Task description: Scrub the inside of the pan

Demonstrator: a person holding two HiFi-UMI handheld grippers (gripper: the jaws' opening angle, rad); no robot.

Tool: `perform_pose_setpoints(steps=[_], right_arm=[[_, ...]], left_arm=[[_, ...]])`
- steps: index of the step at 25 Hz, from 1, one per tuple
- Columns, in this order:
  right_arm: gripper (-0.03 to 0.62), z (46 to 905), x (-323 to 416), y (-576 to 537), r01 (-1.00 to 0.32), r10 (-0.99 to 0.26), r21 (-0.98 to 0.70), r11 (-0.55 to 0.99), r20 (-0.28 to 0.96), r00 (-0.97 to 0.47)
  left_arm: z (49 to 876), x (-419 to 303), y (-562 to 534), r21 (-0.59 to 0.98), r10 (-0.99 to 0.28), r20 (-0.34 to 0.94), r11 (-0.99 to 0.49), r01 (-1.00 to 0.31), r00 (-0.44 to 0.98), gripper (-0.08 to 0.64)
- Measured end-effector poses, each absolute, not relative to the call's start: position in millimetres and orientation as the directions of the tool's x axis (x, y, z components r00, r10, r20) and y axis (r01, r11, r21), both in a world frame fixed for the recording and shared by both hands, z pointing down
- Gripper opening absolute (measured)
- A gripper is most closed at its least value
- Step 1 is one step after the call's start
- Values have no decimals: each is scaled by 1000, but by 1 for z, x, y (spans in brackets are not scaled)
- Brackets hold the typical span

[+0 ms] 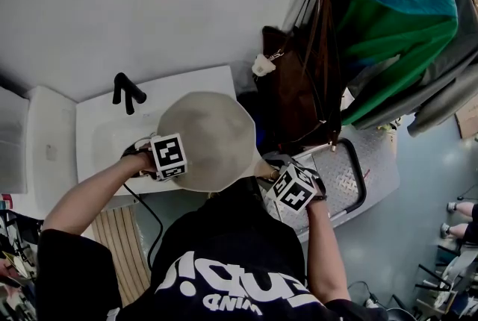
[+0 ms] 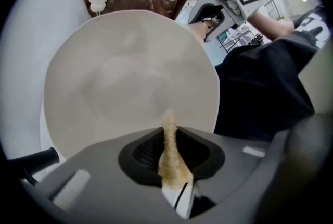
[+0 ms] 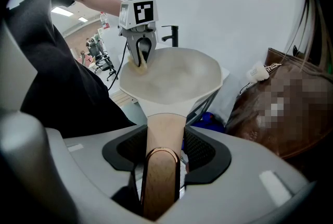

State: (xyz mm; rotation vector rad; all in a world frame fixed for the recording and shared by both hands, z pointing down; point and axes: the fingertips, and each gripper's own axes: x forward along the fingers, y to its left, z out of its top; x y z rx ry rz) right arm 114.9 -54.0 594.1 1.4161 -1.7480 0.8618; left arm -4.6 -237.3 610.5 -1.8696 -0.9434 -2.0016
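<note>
A cream pan [image 1: 205, 140] is held up over the sink, tilted, with its inside facing the left gripper. My right gripper [image 3: 165, 139] is shut on the pan's wooden handle [image 3: 162, 165], which has a copper-coloured end. My left gripper [image 2: 169, 137] is shut on a thin tan scrub pad [image 2: 168, 158]. In the right gripper view the left gripper [image 3: 140, 56] presses the pad [image 3: 138, 65] against the pan's inner wall [image 3: 171, 79] near the left rim. The pan's pale inside [image 2: 130, 77] fills most of the left gripper view.
A white sink [image 1: 112, 125] with a black faucet [image 1: 127, 92] lies under the pan. A brown leather bag [image 1: 299, 80] hangs on the wall to the right, beside green and grey coats [image 1: 396, 28]. A metal step platform [image 1: 351, 170] stands at lower right.
</note>
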Motion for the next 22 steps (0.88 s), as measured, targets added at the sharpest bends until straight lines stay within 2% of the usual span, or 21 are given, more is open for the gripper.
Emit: perform_pose_setpoints(steps=[4, 14, 22], right_arm=[[224, 594, 115, -55, -983, -504, -59, 173, 853, -140], [224, 595, 114, -55, -983, -502, -61, 173, 853, -141], [225, 595, 114, -55, -983, -503, -59, 173, 853, -140]], left_arm=[[611, -7, -216, 356, 326, 933, -758, 547, -155, 75], [614, -2, -186, 421, 405, 902, -746, 516, -151, 75], [615, 16, -155, 509, 525, 846, -744, 434, -93, 74]])
